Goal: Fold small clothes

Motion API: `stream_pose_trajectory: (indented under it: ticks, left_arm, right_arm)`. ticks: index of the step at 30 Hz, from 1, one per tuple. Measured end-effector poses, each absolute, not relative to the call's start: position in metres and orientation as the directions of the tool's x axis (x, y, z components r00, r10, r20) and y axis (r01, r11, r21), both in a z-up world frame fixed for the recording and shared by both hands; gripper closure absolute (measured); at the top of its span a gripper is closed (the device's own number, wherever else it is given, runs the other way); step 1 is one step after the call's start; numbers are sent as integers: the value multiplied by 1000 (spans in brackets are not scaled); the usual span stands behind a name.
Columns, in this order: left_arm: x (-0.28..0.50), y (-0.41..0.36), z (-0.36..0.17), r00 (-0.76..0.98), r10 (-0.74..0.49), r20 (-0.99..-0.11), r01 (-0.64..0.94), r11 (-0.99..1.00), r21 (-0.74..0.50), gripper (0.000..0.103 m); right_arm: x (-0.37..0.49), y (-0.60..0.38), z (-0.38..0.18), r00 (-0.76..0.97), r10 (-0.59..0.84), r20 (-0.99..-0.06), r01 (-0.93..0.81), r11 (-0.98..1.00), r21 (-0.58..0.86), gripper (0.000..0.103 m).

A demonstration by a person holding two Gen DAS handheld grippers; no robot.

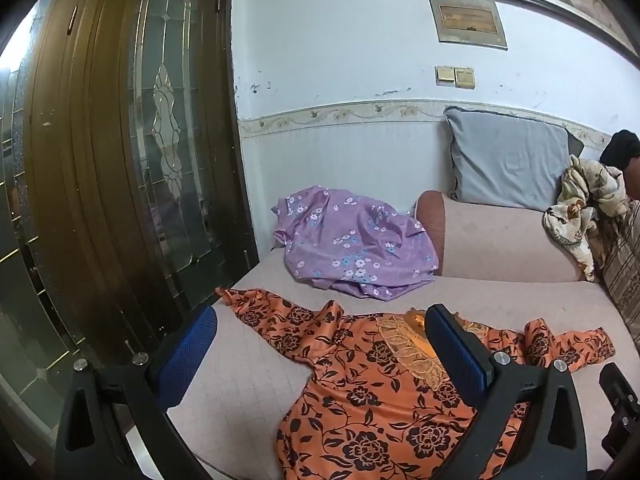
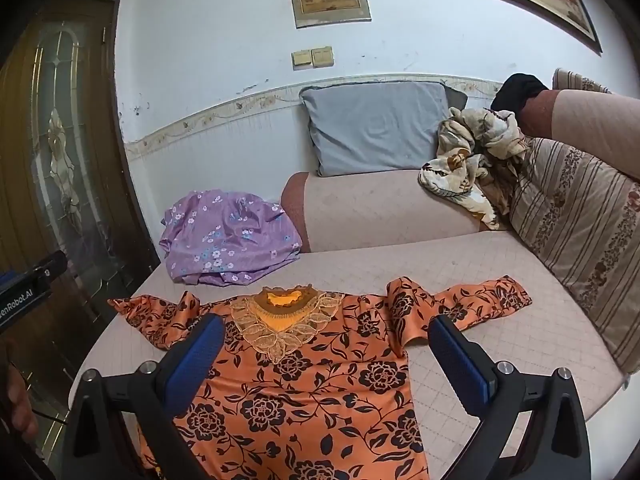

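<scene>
Orange floral blouse [image 2: 304, 392] lying flat, apparently light, limp and slippery satin, best pinched at a sleeve or shoulder; left gripper [image 1: 320, 356] and right gripper [image 2: 326, 360] gape wide, empty.

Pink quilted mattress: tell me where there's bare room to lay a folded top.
Free: the pink quilted mattress between the orange floral blouse and the striped cushion; a narrower patch left of the blouse. Crowded: the far-left corner under the crumpled purple floral garment, and the bolster behind.

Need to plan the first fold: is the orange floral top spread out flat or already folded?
Spread, not folded: the orange floral top lies flat, both sleeves out sideways, lace collar up.
</scene>
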State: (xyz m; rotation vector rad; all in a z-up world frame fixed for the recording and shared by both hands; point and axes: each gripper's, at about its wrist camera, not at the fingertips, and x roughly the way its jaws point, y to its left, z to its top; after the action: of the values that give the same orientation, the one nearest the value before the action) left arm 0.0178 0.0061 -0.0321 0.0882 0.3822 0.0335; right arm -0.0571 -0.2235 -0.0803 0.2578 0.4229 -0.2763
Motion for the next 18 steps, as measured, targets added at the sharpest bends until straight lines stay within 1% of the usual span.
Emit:
stream_pose_trajectory:
  ticks: [18]
  left_arm:
    - [29,7,-38,913,75,-402,-28,992,122,0]
  right_arm:
    - [-45,-231,-92,860,-197,-472,323,924,203,0]
